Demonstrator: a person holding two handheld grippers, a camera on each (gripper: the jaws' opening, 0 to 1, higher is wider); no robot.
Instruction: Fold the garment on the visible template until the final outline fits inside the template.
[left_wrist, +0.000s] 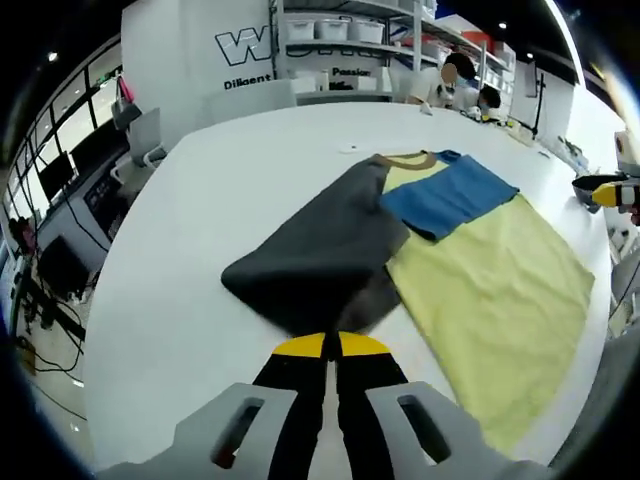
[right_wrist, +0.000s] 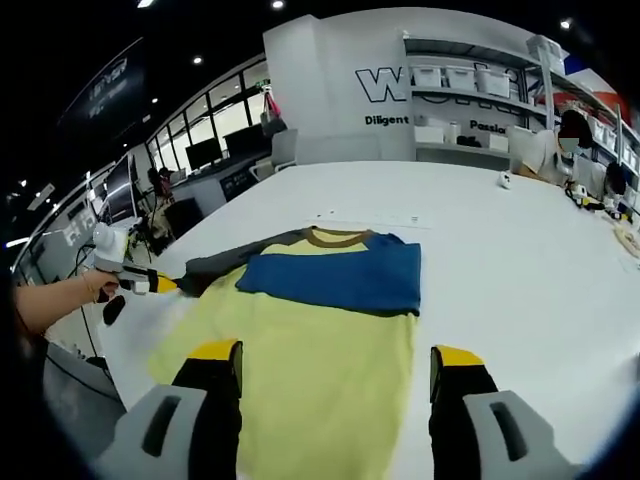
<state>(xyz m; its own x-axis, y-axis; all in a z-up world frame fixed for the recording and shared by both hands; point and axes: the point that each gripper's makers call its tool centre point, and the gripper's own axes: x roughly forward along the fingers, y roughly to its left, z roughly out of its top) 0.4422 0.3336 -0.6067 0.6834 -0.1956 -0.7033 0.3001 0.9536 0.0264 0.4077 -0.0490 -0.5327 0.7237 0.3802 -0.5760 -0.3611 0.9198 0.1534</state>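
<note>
The left hand-held gripper (left_wrist: 330, 352), jaws pinched on the grey sleeve (left_wrist: 320, 255) of the yellow garment (right_wrist: 320, 360) on the white bench (right_wrist: 520, 260), seems mid-fold toward 2 o'clock, while the right hand-held gripper (right_wrist: 335, 365) hovers wide open, empty.

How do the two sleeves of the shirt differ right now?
The blue sleeve lies folded flat across the yellow body; the grey sleeve stretches outward, off the body. The right gripper stands open, clear of the blue sleeve; the left gripper is shut on the grey sleeve. Both join at the brown collar.
</note>
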